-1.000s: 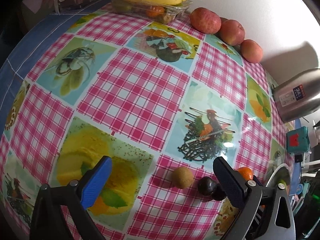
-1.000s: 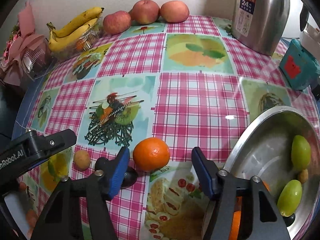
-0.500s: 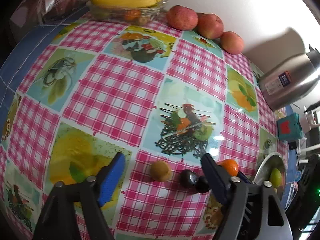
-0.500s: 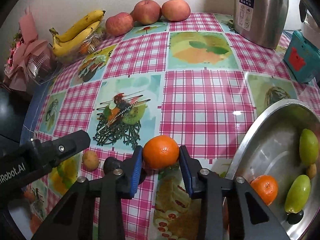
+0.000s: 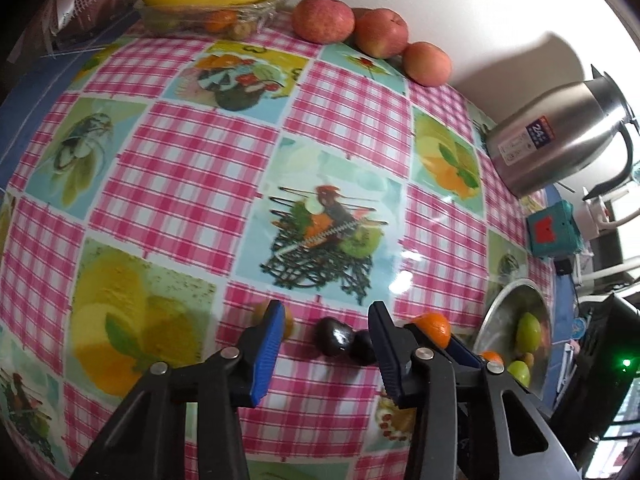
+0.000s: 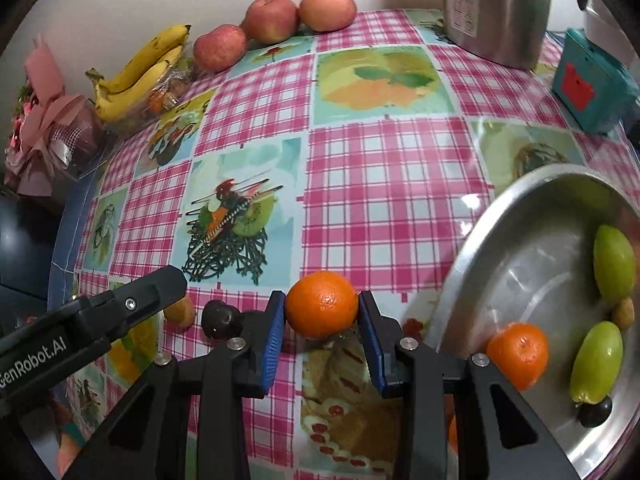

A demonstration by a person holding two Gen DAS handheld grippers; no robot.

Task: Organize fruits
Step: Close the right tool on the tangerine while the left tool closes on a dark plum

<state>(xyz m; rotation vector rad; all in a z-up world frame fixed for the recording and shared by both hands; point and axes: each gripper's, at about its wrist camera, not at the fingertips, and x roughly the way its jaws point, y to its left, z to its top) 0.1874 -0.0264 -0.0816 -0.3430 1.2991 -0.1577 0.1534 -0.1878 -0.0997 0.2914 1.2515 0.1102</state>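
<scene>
My right gripper (image 6: 322,316) has its blue ribbed jaws closed on a round orange mandarin (image 6: 322,304) with dimpled peel, one pad pressed against each side of it, low over the worktop (image 6: 392,184). The worktop wears a glossy plastic cloth of pink-and-white check squares alternating with printed fruit pictures.

My left gripper (image 5: 324,338) points down at two small dark glossy plums (image 5: 334,336) that touch each other on the cloth. Its jaws are closing, with the plums between the pads but not yet pressed. A small tan, rough-skinned fruit (image 5: 286,322) lies just beside the left pad, partly hidden by it. In the right wrist view the left gripper's black arm crosses the lower left corner and covers part of that fruit.

Just to the right of the held mandarin sits a shiny round steel bowl (image 6: 520,256). In it lie a second mandarin (image 6: 518,354), two smooth oval green fruits (image 6: 614,264), a small tan fruit and a dark plum.

Along the far edge, against a pale wall, three matte red-yellow apples (image 6: 272,18) sit in a row. Beside them, yellow bananas (image 6: 140,74) rest on a clear plastic tray. A brushed steel kettle (image 6: 496,8) stands at the far right, with a teal box (image 6: 588,86) near it. A pink wrapped bundle (image 6: 44,120) sits at the far left.
</scene>
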